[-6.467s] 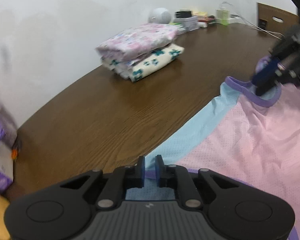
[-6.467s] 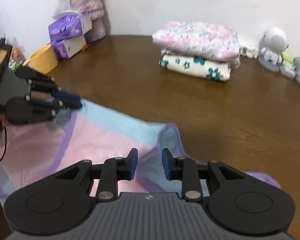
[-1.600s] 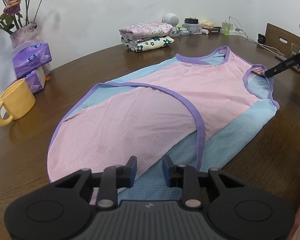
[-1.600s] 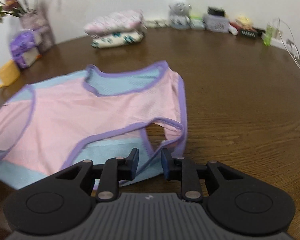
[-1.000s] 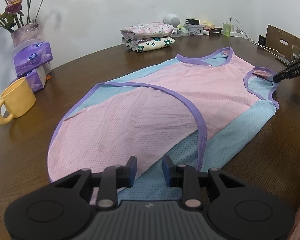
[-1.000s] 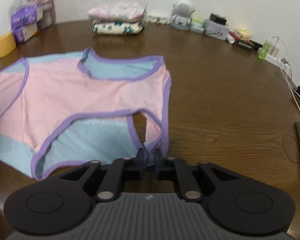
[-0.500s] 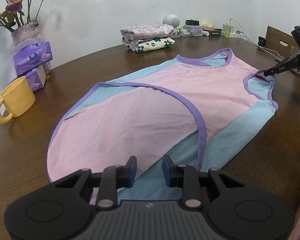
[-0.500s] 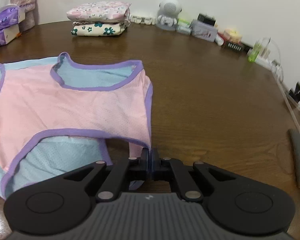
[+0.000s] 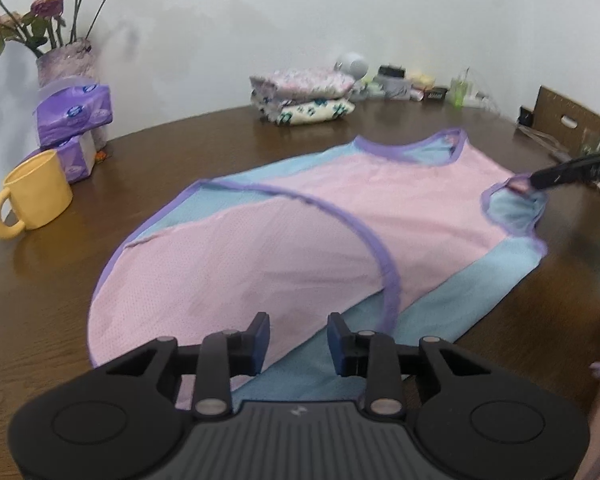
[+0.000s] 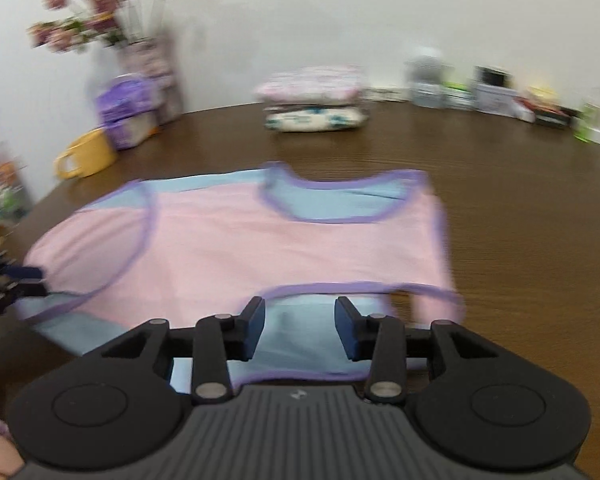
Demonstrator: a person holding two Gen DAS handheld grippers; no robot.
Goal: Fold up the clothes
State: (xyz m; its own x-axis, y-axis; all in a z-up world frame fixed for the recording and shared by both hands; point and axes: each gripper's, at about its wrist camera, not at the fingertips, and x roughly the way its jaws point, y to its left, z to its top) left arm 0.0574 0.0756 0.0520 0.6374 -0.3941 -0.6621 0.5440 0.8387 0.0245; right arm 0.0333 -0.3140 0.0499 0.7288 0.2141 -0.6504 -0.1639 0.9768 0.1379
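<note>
A pink and light-blue mesh tank top (image 9: 300, 232) with purple trim lies spread on the brown table (image 9: 52, 288); it also shows in the right wrist view (image 10: 260, 240). My left gripper (image 9: 298, 340) is open and empty, just above the top's hem. My right gripper (image 10: 300, 326) is open and empty over the armhole opening near the shoulder strap (image 10: 432, 296). In the left wrist view its dark fingers (image 9: 560, 172) reach to that strap at the far right. The right wrist view is blurred by motion.
A stack of folded floral clothes (image 9: 304, 96) sits at the back of the table. A yellow mug (image 9: 32, 196), purple tissue packs (image 9: 74, 116) and a vase of flowers (image 9: 60, 60) stand at the left. Small items (image 9: 412, 84) line the back wall.
My right gripper, shut on the shoulder strap half a second ago, has opened and let it go, and its view has swung left. The left gripper has barely moved.
</note>
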